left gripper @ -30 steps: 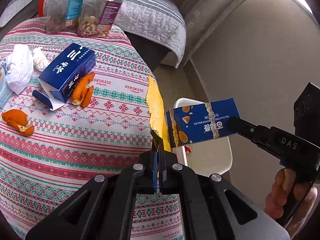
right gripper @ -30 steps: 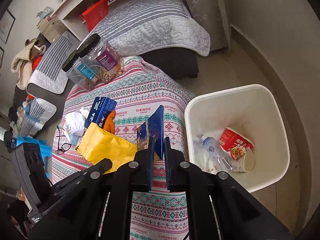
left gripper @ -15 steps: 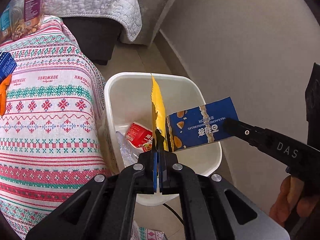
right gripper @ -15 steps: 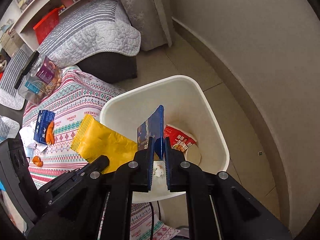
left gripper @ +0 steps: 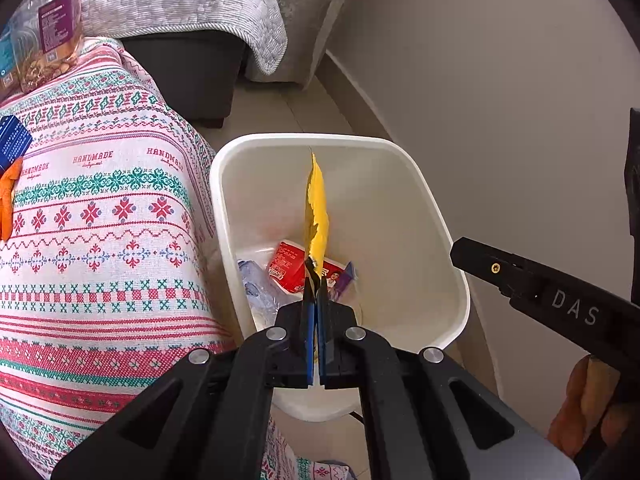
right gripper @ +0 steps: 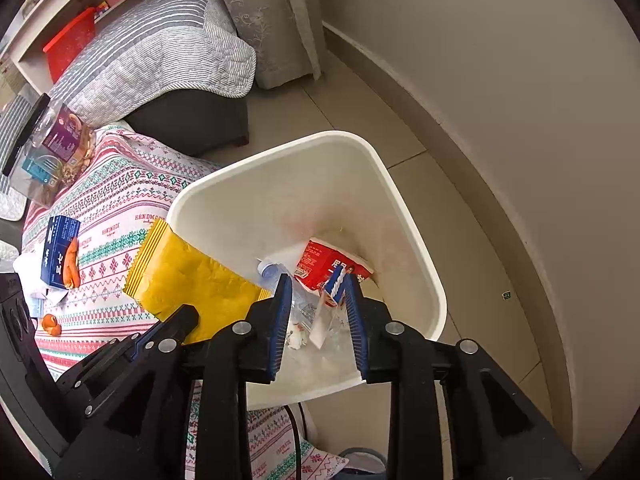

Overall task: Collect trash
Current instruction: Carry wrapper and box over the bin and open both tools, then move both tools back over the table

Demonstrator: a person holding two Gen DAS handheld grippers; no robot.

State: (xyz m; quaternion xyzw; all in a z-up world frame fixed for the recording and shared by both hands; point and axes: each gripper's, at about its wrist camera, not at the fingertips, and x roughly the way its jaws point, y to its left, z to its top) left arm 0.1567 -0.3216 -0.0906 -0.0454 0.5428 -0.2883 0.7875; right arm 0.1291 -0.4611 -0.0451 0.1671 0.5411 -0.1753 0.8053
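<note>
My left gripper [left gripper: 316, 300] is shut on a yellow snack wrapper [left gripper: 316, 204] and holds it edge-on above the white trash bin [left gripper: 424, 196]; the wrapper shows flat in the right wrist view [right gripper: 192, 284]. My right gripper [right gripper: 320, 304] is open above the bin [right gripper: 404, 216]. The blue biscuit wrapper [right gripper: 335, 286] lies inside the bin between my fingers, beside a red cup [right gripper: 324, 264] and a clear plastic bottle [right gripper: 280, 276]. The right gripper's finger [left gripper: 500, 268] shows at the right in the left wrist view.
A table with a patterned cloth [left gripper: 100, 220] stands left of the bin. On it are a blue box [right gripper: 58, 248], orange peels [right gripper: 72, 264], white tissue [right gripper: 26, 264] and snack jars [right gripper: 56, 152]. A wall [right gripper: 520, 80] is close on the right; a bed [right gripper: 152, 52] lies behind.
My right gripper has opened and the blue biscuit wrapper has dropped into the bin. Both grippers have stayed over the bin; the left still holds the yellow wrapper.
</note>
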